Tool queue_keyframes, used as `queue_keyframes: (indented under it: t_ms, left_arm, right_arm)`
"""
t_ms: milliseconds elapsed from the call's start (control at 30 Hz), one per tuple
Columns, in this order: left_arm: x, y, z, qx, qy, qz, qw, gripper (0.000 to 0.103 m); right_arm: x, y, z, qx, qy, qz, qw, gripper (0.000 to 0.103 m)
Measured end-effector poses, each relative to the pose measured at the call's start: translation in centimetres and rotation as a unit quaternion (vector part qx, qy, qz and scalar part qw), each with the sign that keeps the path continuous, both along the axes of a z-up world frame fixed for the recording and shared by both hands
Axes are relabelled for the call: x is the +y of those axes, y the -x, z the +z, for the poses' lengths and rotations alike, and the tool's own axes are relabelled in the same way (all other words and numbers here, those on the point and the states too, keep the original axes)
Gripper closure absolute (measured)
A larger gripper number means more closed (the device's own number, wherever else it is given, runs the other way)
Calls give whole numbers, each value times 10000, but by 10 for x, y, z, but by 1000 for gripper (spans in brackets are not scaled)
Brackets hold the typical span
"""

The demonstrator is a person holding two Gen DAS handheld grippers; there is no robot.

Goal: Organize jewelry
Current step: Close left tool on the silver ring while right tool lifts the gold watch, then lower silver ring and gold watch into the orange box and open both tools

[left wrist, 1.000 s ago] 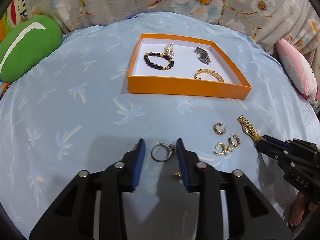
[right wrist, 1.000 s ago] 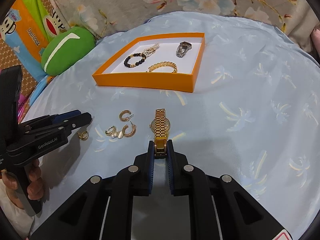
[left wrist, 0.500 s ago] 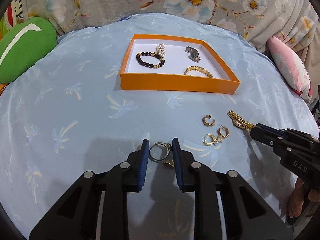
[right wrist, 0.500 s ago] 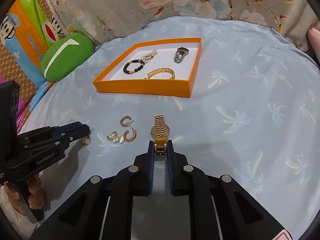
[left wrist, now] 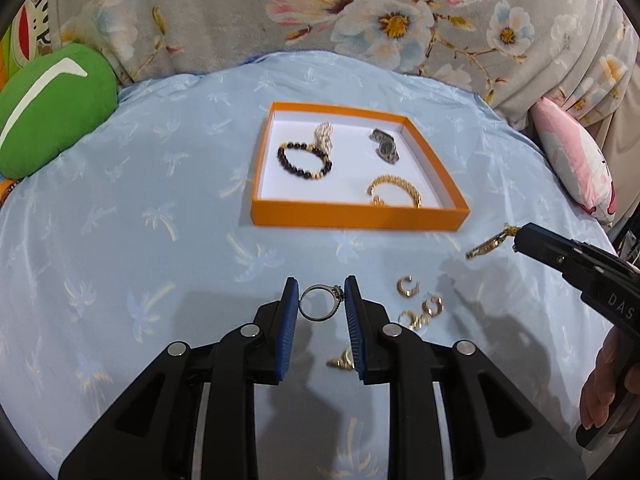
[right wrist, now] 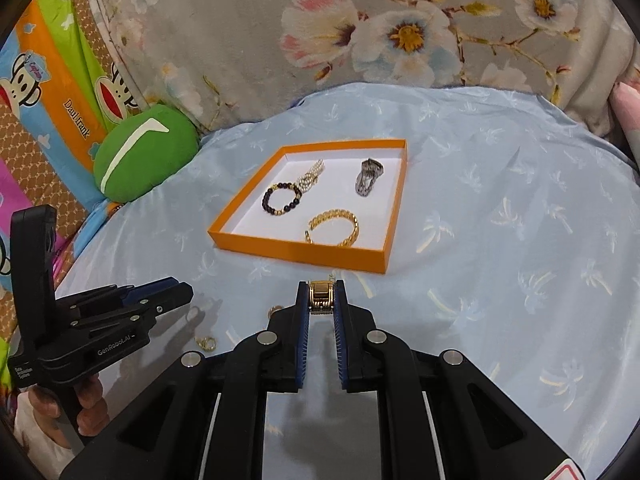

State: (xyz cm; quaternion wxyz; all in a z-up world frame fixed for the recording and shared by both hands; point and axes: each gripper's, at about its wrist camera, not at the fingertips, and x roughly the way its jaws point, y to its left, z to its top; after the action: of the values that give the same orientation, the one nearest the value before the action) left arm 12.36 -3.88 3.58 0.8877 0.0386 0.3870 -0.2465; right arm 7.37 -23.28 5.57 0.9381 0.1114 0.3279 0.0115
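- The right gripper [right wrist: 321,300] pinches a gold watch [right wrist: 320,299] by one end of its band, fingers [right wrist: 303,312] pressed against both sides of the links.
- Seen from the left wrist camera, the watch [left wrist: 489,245] hangs clear of the blue palm-print cloth [left wrist: 120,240], its long axis slanting down and away from the right gripper's [left wrist: 520,236] tip, toward the orange tray's [left wrist: 360,216] near right corner.
- The left gripper [left wrist: 321,300] holds a silver ring [left wrist: 320,302] between its blue-padded fingers [left wrist: 289,312]; the ring stands on edge, its opening facing the camera and its small setting at upper right, against the right finger.
- The ring appears to touch both pads, though the fingers stay fairly wide, spread by the ring's full width.
- 3 gold hoop earrings [left wrist: 420,304] lie on the cloth just right of the left gripper, and 1 more small gold piece [left wrist: 341,362] sits beneath its right finger.
- The tray, well ahead of both grippers, carries a dark beaded bracelet [left wrist: 305,160], a pearl piece [left wrist: 323,136], a grey watch [left wrist: 385,146] and a gold chain bracelet [left wrist: 396,191]; bare white floor shows at its centre and near left.
- Open cloth stretches between the grippers and the tray's near wall, and wide to the left up to a green cushion [left wrist: 48,108].
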Motion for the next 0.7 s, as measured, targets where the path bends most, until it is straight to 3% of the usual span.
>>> queue_keyframes:
  t_ms: [367,500,700]
  left_arm:
    - [-32,-73,38,-358,74,31,9993,80]
    - [-53,-106,35,-381,20,97,9992,80]
    - [-73,-138,0,-26,-154,139,9998,80]
  right_arm:
    - [-10,-97,36,-381,-46,75,9992,92]
    - [-12,-137,22,-285,-269,145,9991,92]
    - [-10,-167,-19,218,-117,117,9996,92]
